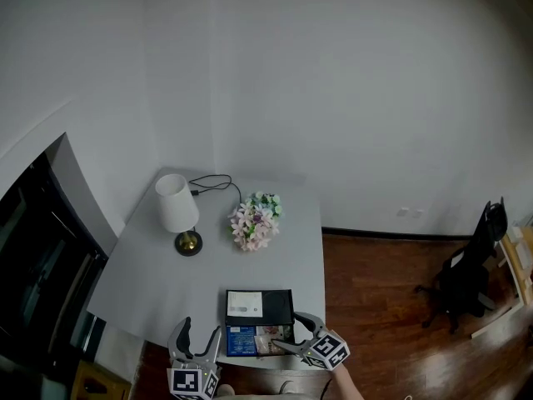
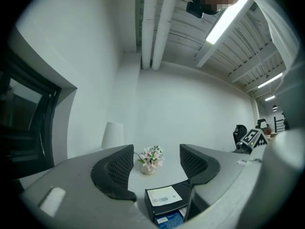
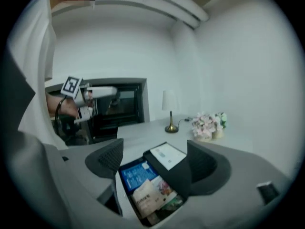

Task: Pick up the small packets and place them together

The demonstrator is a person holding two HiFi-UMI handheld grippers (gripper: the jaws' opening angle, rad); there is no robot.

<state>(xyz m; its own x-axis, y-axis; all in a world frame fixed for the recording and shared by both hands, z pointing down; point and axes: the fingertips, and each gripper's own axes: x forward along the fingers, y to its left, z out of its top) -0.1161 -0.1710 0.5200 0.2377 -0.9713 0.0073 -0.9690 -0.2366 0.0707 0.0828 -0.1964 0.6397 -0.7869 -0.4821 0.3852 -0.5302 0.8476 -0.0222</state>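
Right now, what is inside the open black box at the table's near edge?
A blue rectangular packet and a beige packet overlapping a colourful packet. Anything lying beneath them is covered.

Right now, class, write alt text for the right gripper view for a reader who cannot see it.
The right gripper, jaws apart, points at a black box holding a blue packet and a beige packet. Behind, on the grey table, stand a lamp and flowers.
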